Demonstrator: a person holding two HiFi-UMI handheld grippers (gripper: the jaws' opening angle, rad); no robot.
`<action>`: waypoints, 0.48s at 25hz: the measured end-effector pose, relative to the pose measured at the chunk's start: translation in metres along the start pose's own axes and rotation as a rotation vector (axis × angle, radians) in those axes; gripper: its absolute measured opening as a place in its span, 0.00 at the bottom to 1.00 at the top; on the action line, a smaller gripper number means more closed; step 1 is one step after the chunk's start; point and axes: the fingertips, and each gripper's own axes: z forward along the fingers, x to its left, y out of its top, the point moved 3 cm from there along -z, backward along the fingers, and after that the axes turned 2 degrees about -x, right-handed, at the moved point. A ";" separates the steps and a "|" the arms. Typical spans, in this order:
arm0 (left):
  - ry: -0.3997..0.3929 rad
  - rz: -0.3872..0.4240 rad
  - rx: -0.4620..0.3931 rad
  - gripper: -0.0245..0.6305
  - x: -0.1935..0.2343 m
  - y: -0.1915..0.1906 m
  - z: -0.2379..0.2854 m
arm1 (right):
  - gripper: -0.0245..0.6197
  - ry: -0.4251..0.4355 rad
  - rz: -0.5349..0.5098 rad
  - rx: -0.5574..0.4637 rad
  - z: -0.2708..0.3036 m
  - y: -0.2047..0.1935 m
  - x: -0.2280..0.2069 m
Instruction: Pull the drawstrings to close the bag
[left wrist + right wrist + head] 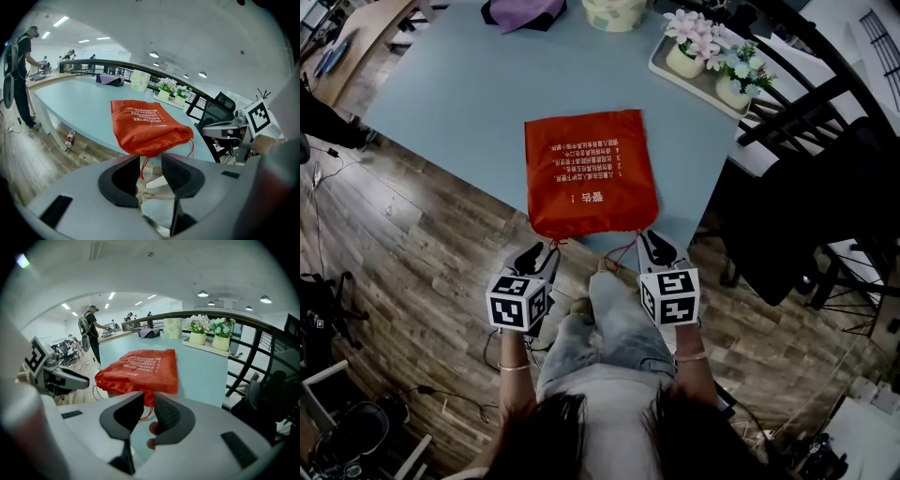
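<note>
At the near edge of the blue surface lies the red bag. Its long side runs straight away from the person, and its mouth points back at them. The mouth is bunched up tight, so the bag looks closed or nearly so.

Two thin red strings come out of the mouth and hang down off the edge. The left string drops between the fingers of the left gripper. Those fingers stand wide and do not touch the string. The right string drops between the fingers of the right gripper. Those fingers leave only a small gap, but they do not seem to press on the string either.

Both grippers sit just in front of the mouth and a bit below it, one on each side. Neither one is nearer. To pull, each would have to pinch its own string and draw it back, away from the bag.

White Chinese writing is on the bag. The biggest word looks like "警告". The small lines are too tiny to read. Each gripper has a cube with black and white square marks. Farther back on the surface stands a tray with two pots of flowers.
</note>
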 end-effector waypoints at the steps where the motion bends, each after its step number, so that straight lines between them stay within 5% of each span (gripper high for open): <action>1: 0.000 -0.005 0.006 0.24 0.001 -0.002 0.003 | 0.14 0.004 0.001 0.011 0.002 -0.002 0.000; 12: 0.027 -0.044 0.074 0.27 0.007 -0.018 0.030 | 0.15 0.027 0.052 0.118 0.025 -0.034 -0.008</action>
